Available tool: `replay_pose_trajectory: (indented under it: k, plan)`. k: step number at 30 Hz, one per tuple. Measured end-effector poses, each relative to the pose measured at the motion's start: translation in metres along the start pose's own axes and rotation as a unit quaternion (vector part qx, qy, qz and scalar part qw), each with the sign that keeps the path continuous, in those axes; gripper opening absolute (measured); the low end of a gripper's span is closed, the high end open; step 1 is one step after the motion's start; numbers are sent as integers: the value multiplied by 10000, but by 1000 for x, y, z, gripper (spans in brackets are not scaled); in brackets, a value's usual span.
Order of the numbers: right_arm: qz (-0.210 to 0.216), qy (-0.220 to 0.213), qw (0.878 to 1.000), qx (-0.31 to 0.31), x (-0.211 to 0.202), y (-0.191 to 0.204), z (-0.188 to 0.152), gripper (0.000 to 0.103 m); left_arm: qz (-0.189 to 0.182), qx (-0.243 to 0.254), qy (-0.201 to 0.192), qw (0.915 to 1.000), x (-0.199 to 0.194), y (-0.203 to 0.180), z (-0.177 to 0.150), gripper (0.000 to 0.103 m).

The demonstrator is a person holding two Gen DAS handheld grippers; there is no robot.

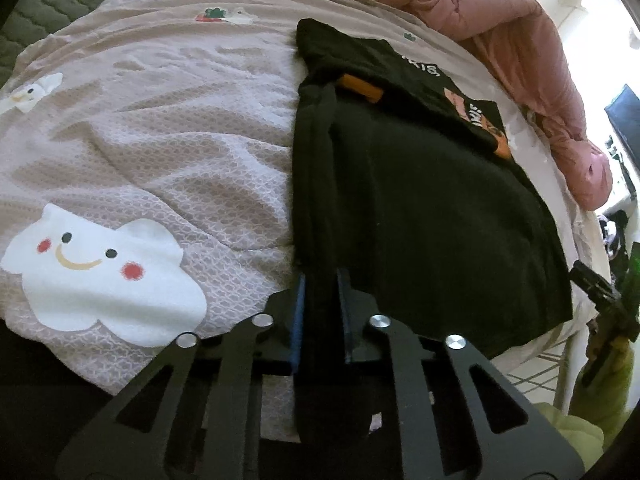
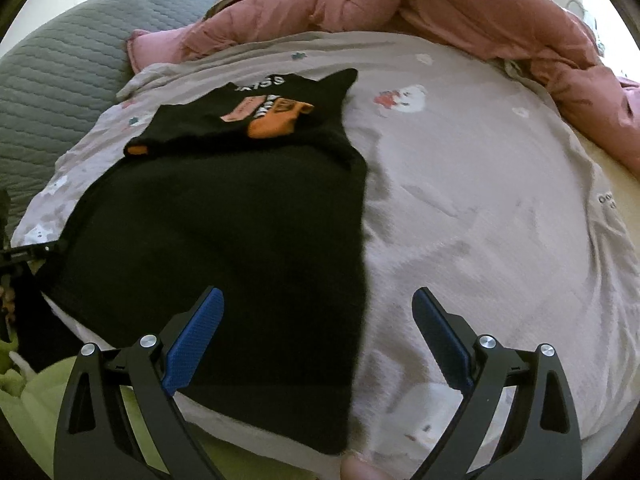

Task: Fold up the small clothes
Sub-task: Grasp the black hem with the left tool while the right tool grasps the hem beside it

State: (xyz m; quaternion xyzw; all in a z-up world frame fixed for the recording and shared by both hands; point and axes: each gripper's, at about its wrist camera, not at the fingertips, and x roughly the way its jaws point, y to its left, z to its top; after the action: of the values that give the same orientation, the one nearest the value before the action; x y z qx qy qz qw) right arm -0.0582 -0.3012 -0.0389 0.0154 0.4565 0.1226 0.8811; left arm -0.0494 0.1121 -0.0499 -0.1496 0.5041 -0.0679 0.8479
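Observation:
A small black garment (image 1: 420,200) with orange trim and white lettering lies flat on a beige bedspread (image 1: 160,140). My left gripper (image 1: 320,280) is shut on the garment's near left edge, with a dark fold of cloth pinched between its blue pads. In the right wrist view the same black garment (image 2: 224,232) spreads to the left, its top part folded over to show an orange patch (image 2: 276,120). Over its near right edge my right gripper (image 2: 316,300) hovers open, the blue pads (image 2: 200,332) wide apart with nothing pressed between them.
The bedspread carries a white smiling cloud print (image 1: 104,272). A pink padded quilt (image 2: 460,8) is bunched along the far side. A grey quilted cover (image 2: 60,92) lies at the left. Yellow-green cloth (image 2: 40,396) shows at the bed's near edge.

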Motion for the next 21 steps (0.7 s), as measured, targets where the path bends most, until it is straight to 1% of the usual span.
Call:
replay_pose_trajectory:
  k: [1, 2, 3, 5, 8, 10, 14, 21]
  plan:
    - [20, 24, 10000, 3, -1, -1, -2, 90, -41, -24, -18, 10000, -1, 1, 0, 5]
    - [51, 62, 10000, 4, -2, -2, -3, 80, -68, -39, -28, 10000, -2, 1, 0, 4]
    - [75, 97, 9999, 10, -1, -2, -3, 76, -90, -56, -39, 9999, -3, 2, 0, 4]
    - [172, 215, 9996, 14, -1, -3, -7, 55, -120, -91, -70, 9999, -5, 3, 0, 4]
    - [191, 303, 9994, -12, -1, -2, -11, 39, -131, -113, -109, 9998, -8, 4, 0, 4]
    - [210, 326, 9992, -13, -1, -4, -13, 35, -134, -132, -101, 9998, -7, 4, 0, 4]
    - [222, 376, 9990, 88, 4, -8, -13, 35, -102, -144, -62, 9998, -5, 5, 0, 4]
    - [401, 524, 9977, 139, 17, -10, -18, 35, -30, -116, 19, 9999, -2, 4, 0, 4]
